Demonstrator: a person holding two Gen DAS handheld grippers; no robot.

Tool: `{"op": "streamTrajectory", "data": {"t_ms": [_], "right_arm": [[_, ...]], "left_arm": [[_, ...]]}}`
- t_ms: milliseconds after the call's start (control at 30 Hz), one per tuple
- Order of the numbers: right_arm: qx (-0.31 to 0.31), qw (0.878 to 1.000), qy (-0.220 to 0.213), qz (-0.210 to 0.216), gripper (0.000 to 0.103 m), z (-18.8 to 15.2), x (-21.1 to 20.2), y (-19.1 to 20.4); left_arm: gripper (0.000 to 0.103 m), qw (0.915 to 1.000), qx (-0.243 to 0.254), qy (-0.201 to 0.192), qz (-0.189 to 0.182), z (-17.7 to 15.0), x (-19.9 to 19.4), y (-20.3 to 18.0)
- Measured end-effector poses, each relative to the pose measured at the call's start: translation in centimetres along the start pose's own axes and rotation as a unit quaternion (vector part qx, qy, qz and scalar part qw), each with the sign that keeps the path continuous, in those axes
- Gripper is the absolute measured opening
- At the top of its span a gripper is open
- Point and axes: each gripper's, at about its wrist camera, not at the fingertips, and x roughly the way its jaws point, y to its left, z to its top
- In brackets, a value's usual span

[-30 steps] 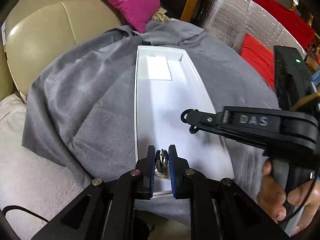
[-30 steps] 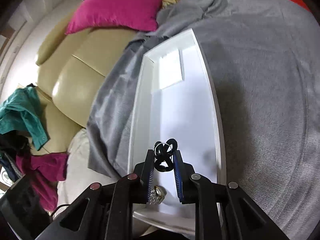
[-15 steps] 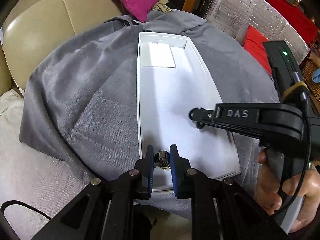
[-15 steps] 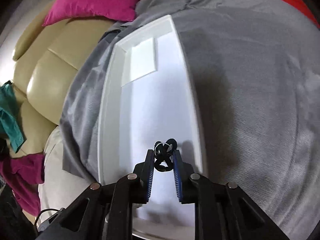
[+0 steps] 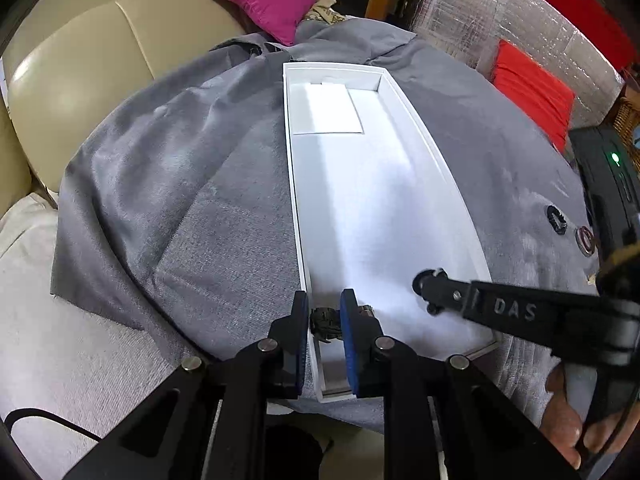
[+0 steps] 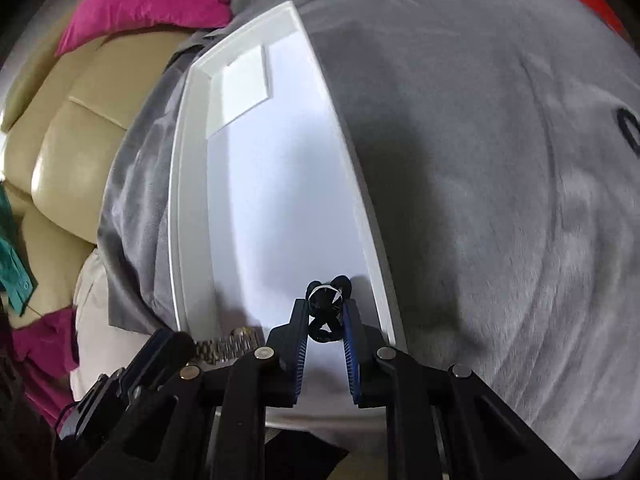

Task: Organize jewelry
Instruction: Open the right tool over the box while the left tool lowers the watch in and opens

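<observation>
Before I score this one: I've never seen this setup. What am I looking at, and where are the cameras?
No robot here: a person holds hand-held tongs in each hand, each with a wide-angle camera looking along its fingers. One picture is from the left tongs, the other from the right tongs. A long white tray sits on a grey cloth. The left tongs' jaws are opening, with a metal watch band lying between them at the tray's near end. The right tongs are shut on a black looped piece over the tray. A dark ring and a silvery ring lie on the cloth beside the tray.
</observation>
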Motion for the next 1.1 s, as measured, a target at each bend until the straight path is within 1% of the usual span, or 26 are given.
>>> {"op": "streamTrajectory", "data": {"t_ms": [100, 200, 300, 367, 467, 533, 600, 667, 700, 800, 867, 933, 1033, 1067, 1100], "right_arm": [[0.014, 1.0, -0.006, 0.006, 0.018, -0.4, -0.3, -0.5], [0.019, 0.999, -0.008, 0.031, 0.019, -0.5, -0.7, -1.1], [0.019, 0.999, 0.0, 0.049, 0.022, -0.1, -1.2, -1.5], [0.015, 0.999, -0.002, 0.052, 0.023, 0.1, -1.5, -1.3], [0.009, 0.998, -0.018, 0.063, 0.029, 0.2, -2.5, -1.0], [0.007, 0.997, -0.027, 0.069, 0.037, 0.4, -3.2, -0.9], [0.008, 0.997, -0.033, 0.064, 0.042, 0.5, -3.5, -0.7], [0.013, 0.996, -0.045, 0.079, 0.043, 0.6, -4.3, -0.8], [0.011, 0.995, -0.059, 0.085, 0.043, 0.7, -4.9, -0.8], [0.008, 0.992, -0.094, 0.087, 0.042, 0.9, -6.3, -1.0], [0.007, 0.992, -0.105, 0.069, 0.042, 1.3, -6.6, -1.3], [0.001, 0.993, -0.111, 0.038, 0.042, 1.7, -6.1, -1.5], [-0.011, 0.996, -0.092, 0.011, 0.042, 2.0, -4.0, -1.4], [-0.016, 0.996, -0.086, 0.003, 0.034, 2.1, -3.2, -1.3], [-0.02, 0.996, -0.085, -0.009, 0.022, 2.0, -2.6, -1.2]], "left_arm": [[0.019, 1.0, 0.006, 0.003, -0.003, 0.0, 0.1, -0.2], [0.019, 1.0, 0.007, 0.003, -0.002, 0.1, 0.1, -0.2], [0.019, 0.9999, 0.009, 0.004, 0.001, 0.1, 0.1, -0.3], [0.019, 1.0, 0.009, 0.004, 0.0, 0.1, 0.0, -0.4], [0.019, 1.0, 0.006, 0.005, -0.003, 0.1, 0.0, -0.3], [0.019, 1.0, 0.006, 0.005, -0.003, 0.0, 0.0, -0.3], [0.019, 1.0, 0.007, 0.004, -0.001, 0.0, 0.0, -0.3], [0.019, 1.0, 0.005, 0.005, -0.001, 0.0, 0.0, -0.3], [0.019, 1.0, 0.005, 0.005, -0.002, 0.0, 0.0, -0.2], [0.019, 1.0, 0.006, 0.005, -0.001, 0.0, 0.0, -0.2], [0.019, 1.0, 0.006, 0.005, 0.0, 0.0, -0.1, -0.3], [0.019, 1.0, 0.006, 0.005, 0.001, 0.0, 0.0, -0.3], [0.019, 1.0, 0.006, 0.005, 0.002, 0.0, 0.0, -0.3], [0.019, 1.0, 0.006, 0.005, 0.002, -0.1, 0.0, -0.3], [0.019, 1.0, 0.006, 0.004, 0.002, -0.1, 0.0, -0.3]]}}
